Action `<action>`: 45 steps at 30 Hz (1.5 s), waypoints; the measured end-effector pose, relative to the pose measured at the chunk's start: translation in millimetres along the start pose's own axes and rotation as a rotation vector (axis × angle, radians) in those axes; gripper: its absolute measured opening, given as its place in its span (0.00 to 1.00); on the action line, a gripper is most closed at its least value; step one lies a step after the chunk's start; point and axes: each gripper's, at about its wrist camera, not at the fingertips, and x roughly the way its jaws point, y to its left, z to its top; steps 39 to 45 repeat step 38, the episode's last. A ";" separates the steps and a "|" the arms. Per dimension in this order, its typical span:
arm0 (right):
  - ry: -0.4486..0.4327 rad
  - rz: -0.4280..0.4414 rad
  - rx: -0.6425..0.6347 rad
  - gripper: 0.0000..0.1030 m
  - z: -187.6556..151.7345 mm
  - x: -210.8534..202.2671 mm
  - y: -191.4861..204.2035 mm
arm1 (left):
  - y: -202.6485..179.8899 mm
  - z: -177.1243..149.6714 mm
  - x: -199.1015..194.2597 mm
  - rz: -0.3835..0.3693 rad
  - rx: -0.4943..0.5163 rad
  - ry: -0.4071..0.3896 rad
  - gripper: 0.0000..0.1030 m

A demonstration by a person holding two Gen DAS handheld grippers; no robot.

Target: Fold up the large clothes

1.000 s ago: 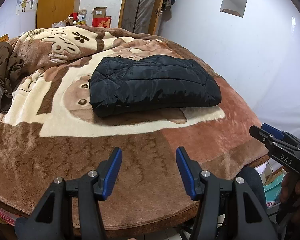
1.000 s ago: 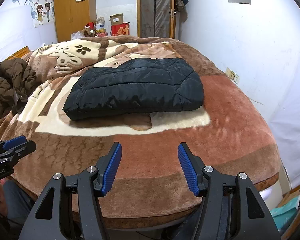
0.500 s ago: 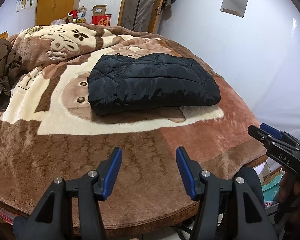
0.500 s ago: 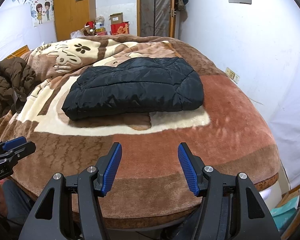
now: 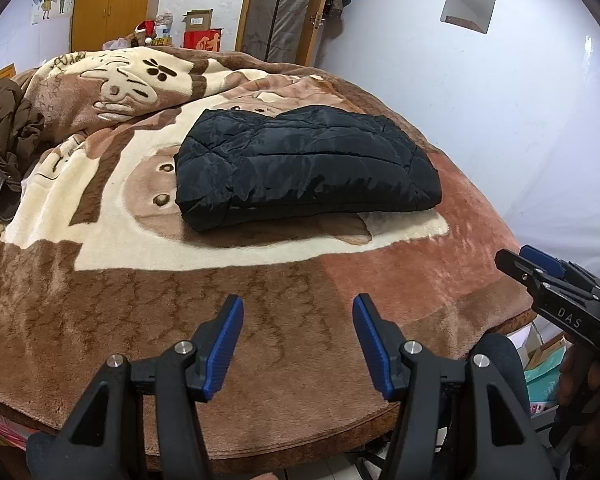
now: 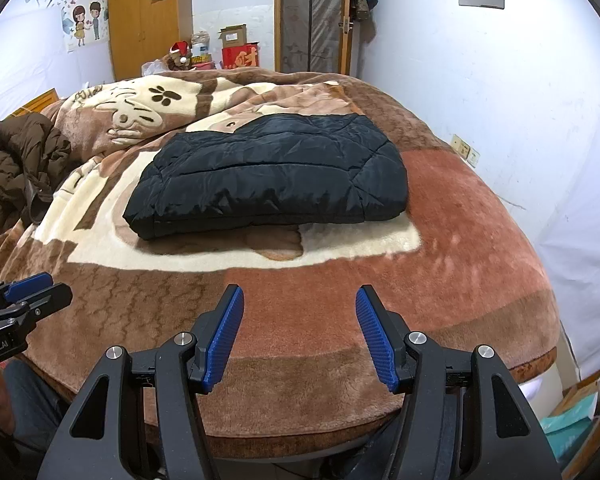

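A wide stretch of brown and cream plush blanket [image 6: 440, 240] lies bare across the lower half of both views, running to the bed's rounded edge at the bottom. The left gripper [image 5: 298, 340] and right gripper [image 6: 299, 332] hang over that near edge, each with its blue-padded jaws apart and nothing between them (neither touches the cloth). The black quilted jacket [image 6: 268, 176] sits in the centre of the frame, well apart from both grippers, folded into a plump rectangle with a thick fold along its near edge. A crumpled brown coat [image 6: 18, 160] lies at the left edge. Compared with a second earlier, the jacket is unchanged and both grippers hold the same place.
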 end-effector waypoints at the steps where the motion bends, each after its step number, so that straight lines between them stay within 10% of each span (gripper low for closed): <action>1: 0.000 0.001 0.001 0.57 -0.1 0.2 -0.3 | -0.1 0.0 0.0 -0.002 -0.001 0.000 0.57; 45: 0.000 -0.003 -0.004 0.57 -0.9 3.3 -4.1 | -13.6 -0.6 4.1 0.047 0.045 0.008 0.59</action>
